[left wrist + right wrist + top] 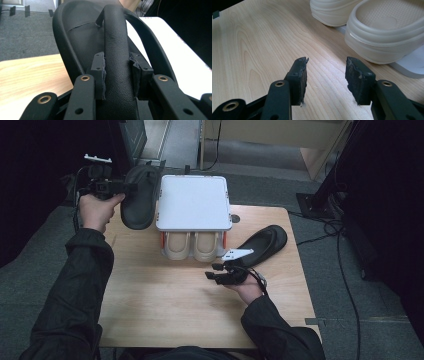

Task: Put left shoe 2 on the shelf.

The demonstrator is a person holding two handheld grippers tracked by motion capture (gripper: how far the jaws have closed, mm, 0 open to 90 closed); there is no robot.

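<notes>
Nearest the person, the right tongs (325,82) stand spread with nothing between them, low over the bench (165,305) just in front of the beige slippers (192,245) on the lower shelf of the white rack (192,202), with a second black slipper (262,243) lying on the bench just beyond them. Farther off at the rack's left edge, the left tongs (116,75) pinch the strap of the black slipper (139,197), held clear above the bench with its sole on edge. It appears light and flexible, the strap soft yet firm enough to carry it; the strap's middle is judged the soundest hold, the smooth sole likely to slip.
</notes>
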